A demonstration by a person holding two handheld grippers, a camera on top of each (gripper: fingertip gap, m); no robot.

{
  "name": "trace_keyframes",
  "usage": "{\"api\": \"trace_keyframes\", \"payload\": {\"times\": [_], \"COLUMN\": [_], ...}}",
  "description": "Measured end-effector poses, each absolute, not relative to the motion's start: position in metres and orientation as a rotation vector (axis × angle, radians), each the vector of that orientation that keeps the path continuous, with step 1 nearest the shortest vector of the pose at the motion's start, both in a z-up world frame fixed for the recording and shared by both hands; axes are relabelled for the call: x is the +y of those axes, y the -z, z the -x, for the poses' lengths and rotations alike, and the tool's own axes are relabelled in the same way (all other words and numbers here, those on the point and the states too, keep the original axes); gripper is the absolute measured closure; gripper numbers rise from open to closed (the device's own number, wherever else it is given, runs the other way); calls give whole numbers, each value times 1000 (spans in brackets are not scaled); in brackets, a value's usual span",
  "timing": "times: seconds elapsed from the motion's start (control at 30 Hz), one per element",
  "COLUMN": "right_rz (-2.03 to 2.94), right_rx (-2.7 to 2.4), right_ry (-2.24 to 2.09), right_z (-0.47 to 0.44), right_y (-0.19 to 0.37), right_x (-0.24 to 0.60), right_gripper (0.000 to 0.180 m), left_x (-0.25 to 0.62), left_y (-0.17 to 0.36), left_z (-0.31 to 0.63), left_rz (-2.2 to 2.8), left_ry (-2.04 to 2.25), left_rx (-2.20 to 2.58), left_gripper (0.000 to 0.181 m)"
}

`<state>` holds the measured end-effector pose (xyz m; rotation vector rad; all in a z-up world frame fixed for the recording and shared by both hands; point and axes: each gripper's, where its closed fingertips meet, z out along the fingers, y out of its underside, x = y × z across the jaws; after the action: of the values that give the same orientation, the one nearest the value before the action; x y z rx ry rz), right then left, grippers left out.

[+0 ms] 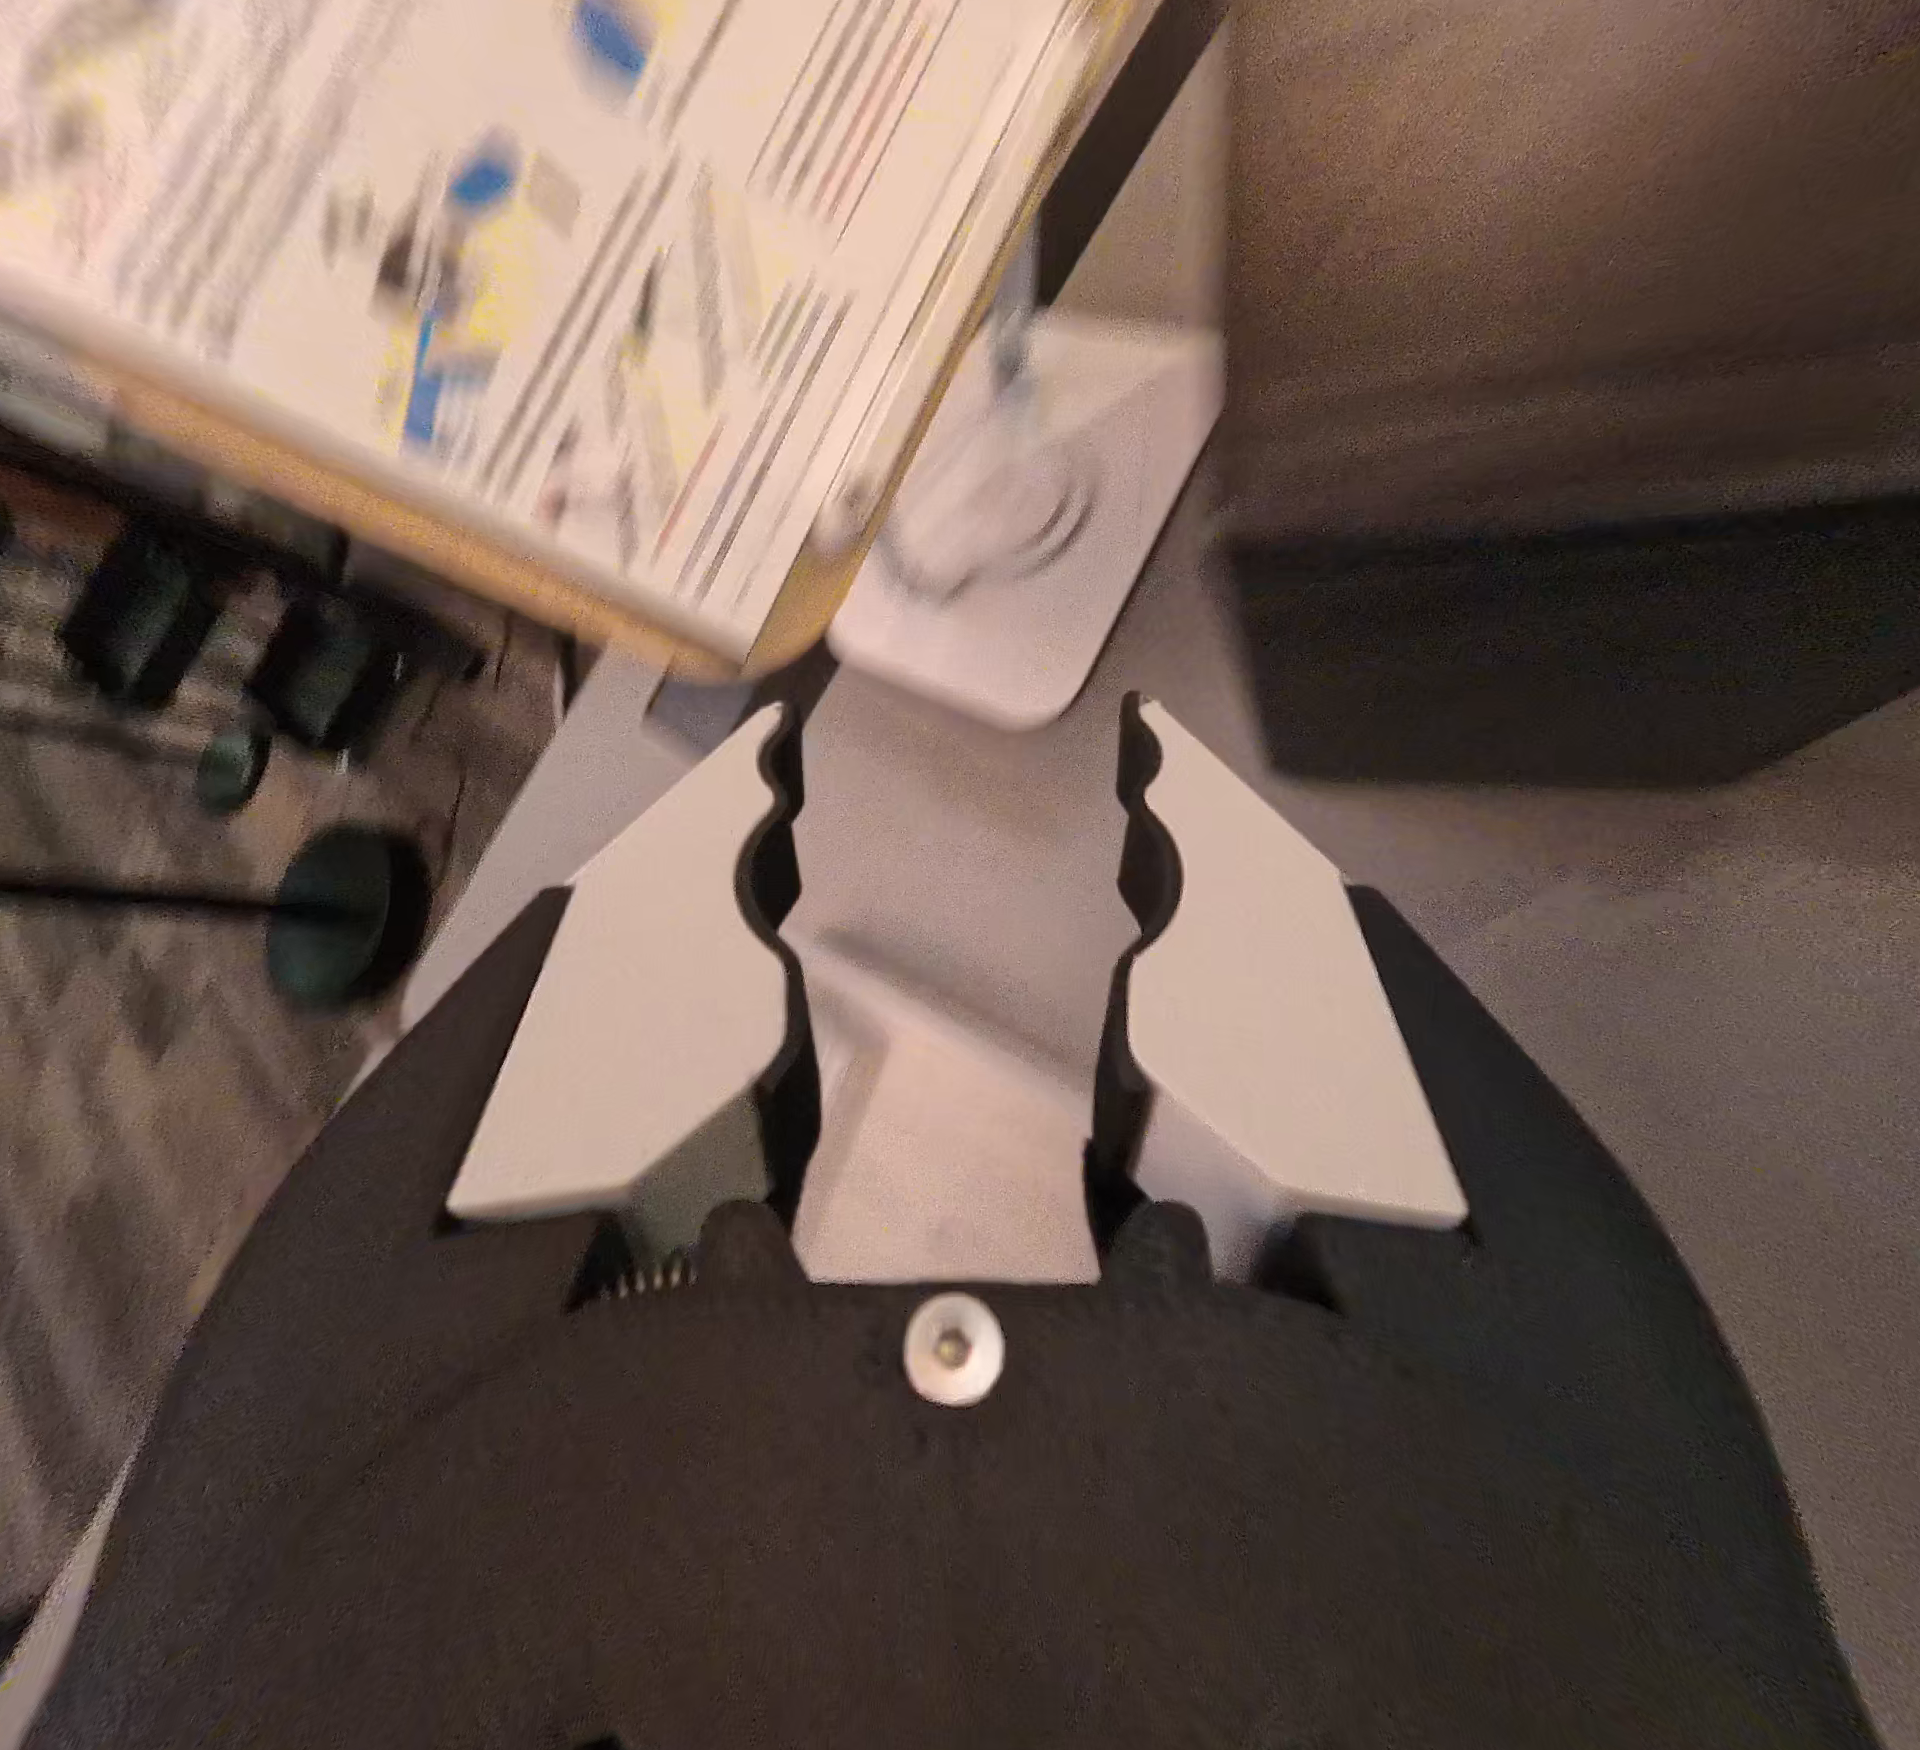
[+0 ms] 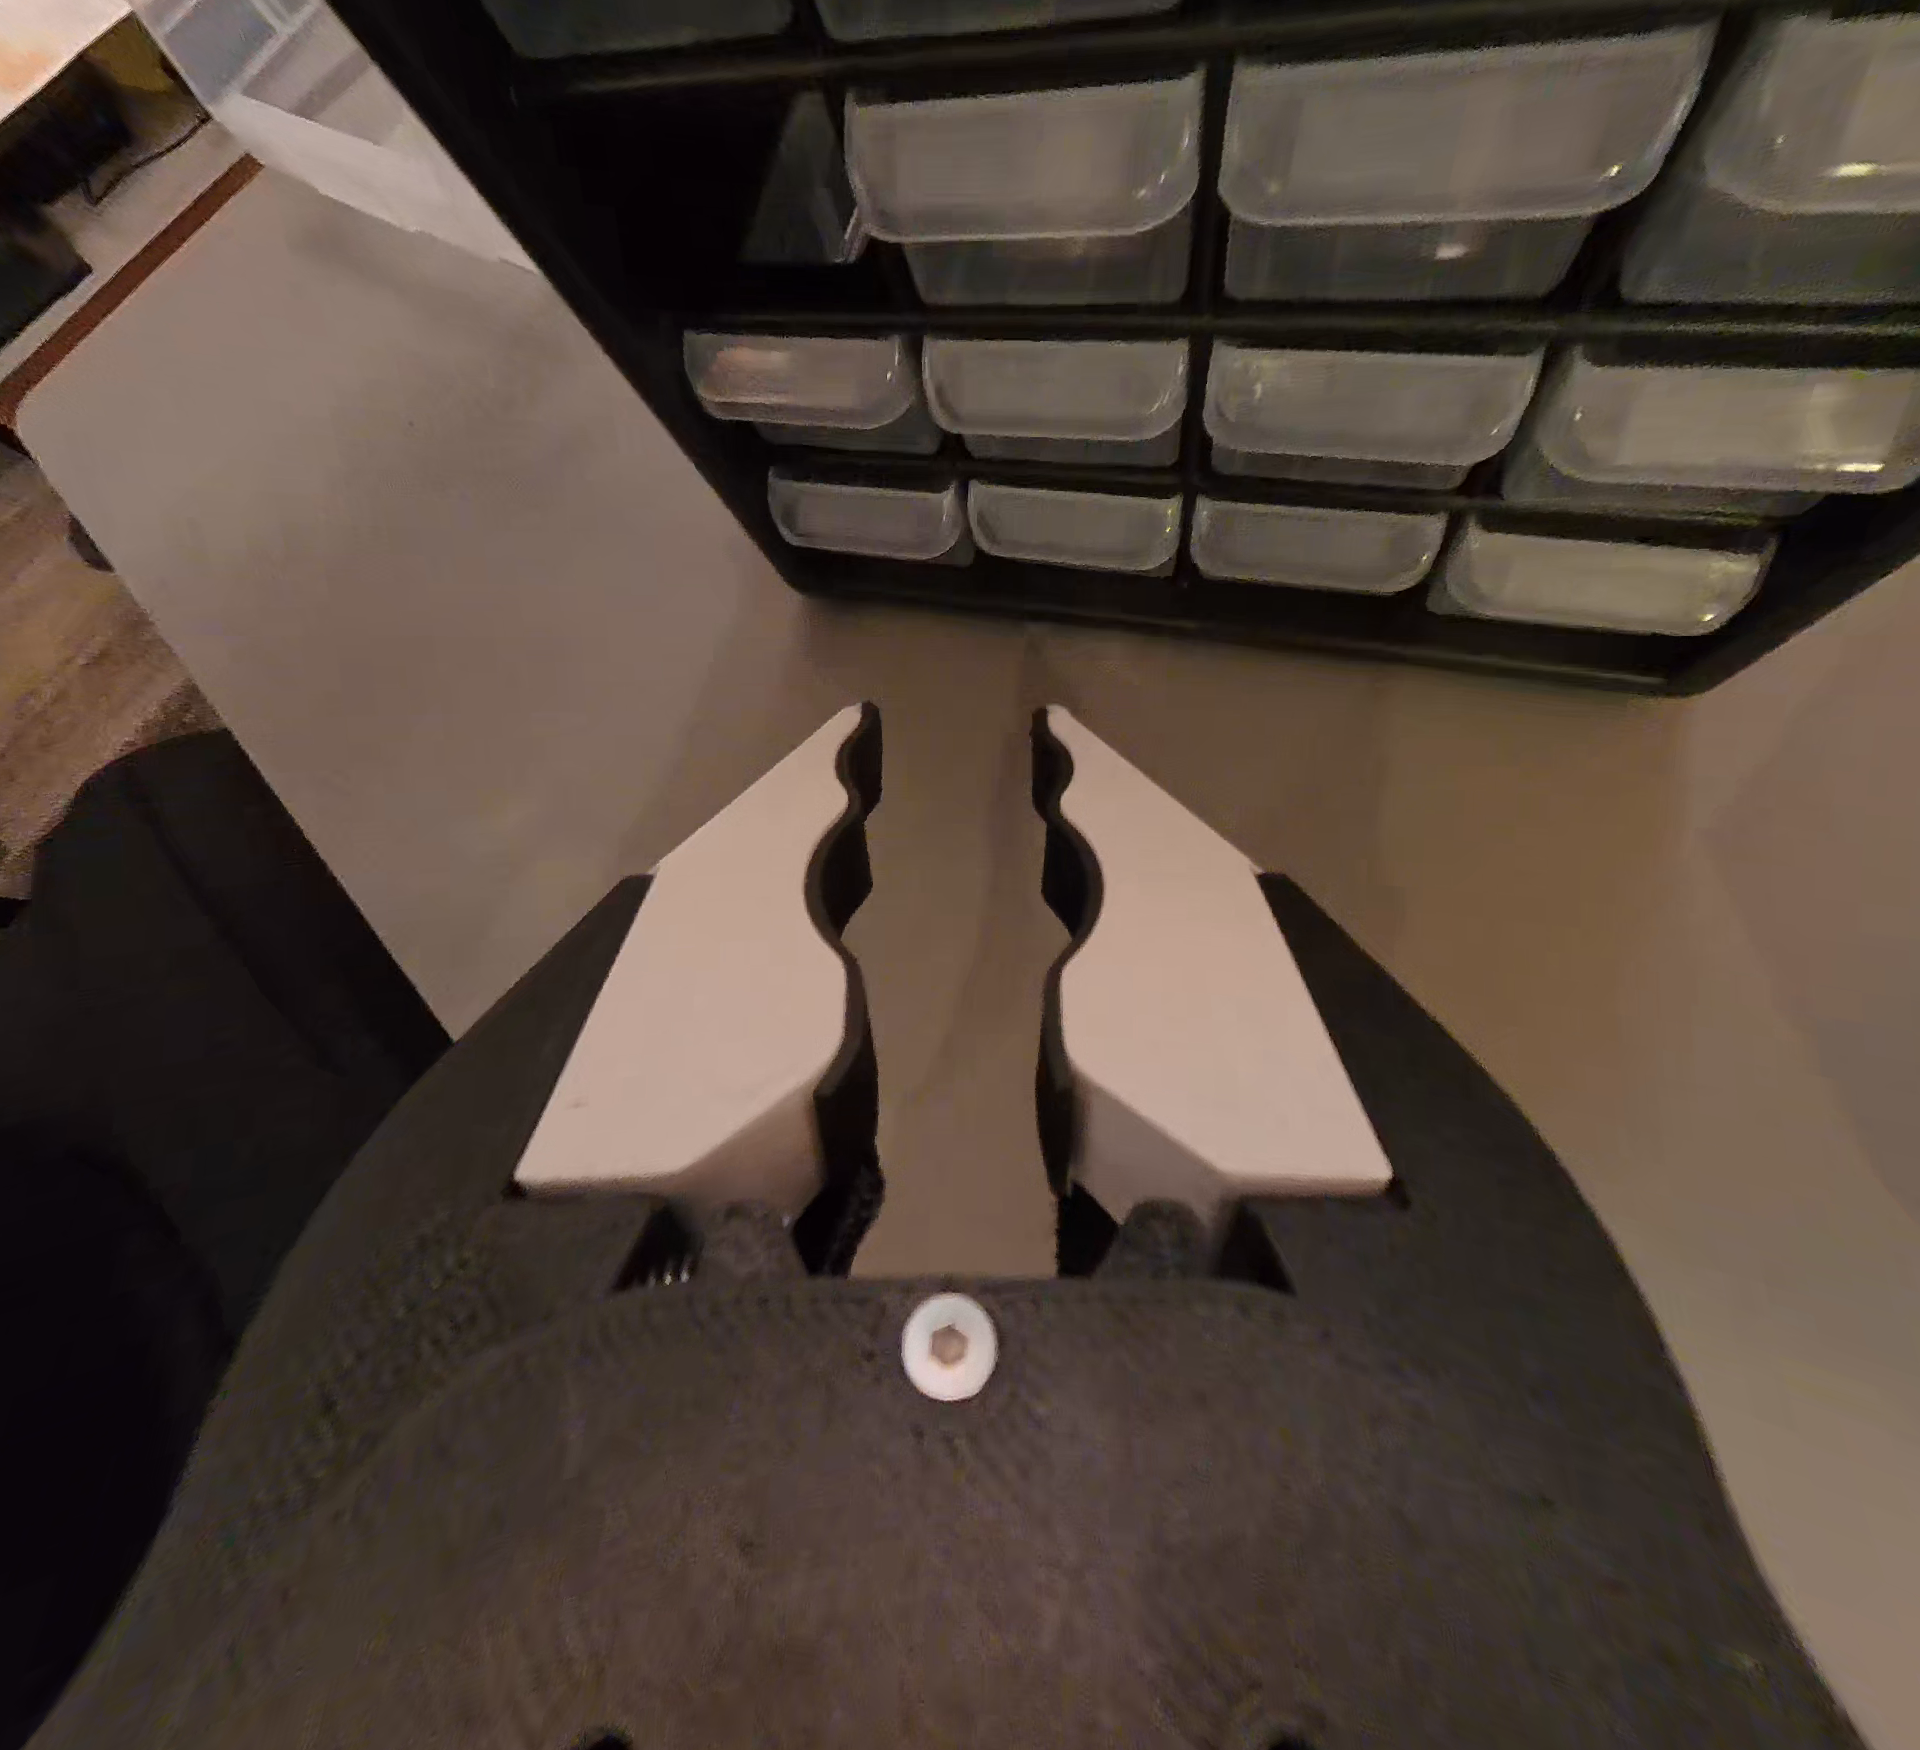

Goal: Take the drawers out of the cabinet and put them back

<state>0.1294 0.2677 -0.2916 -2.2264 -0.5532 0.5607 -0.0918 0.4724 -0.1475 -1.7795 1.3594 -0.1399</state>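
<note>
Right tool (image 2: pixel 956 713), jaws apart & empty, faces black cabinet (image 2: pixel 1195 318) at 12 o'clock on counter (image 2: pixel 416 557); drawers (image 2: pixel 1055 386) mostly seated. Left tool (image 1: pixel 961 713) open, idle. Next: prob. pinch one drawer lip.

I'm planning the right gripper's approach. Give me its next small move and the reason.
Probably ease the right gripper forward and up toward a clear drawer in the black cabinet. It is open, holds nothing, and sits short of the cabinet, over the bare table. One slot in the second row already looks empty.
</note>
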Motion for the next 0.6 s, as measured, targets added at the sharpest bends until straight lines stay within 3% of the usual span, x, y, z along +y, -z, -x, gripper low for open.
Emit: {"api": "trace_keyframes", "payload": {"times": [0.03, 0.17, 0.43, 0.53, 0.6], "right_rz": [2224, 2226, 2275, 2281, 2288], "right_rx": [-552, -574, -629, -619, -615], "right_ry": [-576, -606, -623, -627, -626], "right_z": [-129, -124, -114, -115, -116], "right_y": [292, 295, 315, 317, 319], "right_x": [265, 262, 258, 258, 259], "right_gripper": [153, 153, 155, 156, 156], "left_x": [487, 529, 579, 588, 586], "left_y": [163, 238, 360, 379, 387], "left_z": [122, 214, 285, 291, 292], "left_rz": [1861, 2101, 2283, 2326, 2358], "left_ry": [94, -103, -414, -402, -381], "left_rx": [1342, 1330, 1436, 1444, 1459], "left_gripper": [121, 121, 125, 140, 162]}}
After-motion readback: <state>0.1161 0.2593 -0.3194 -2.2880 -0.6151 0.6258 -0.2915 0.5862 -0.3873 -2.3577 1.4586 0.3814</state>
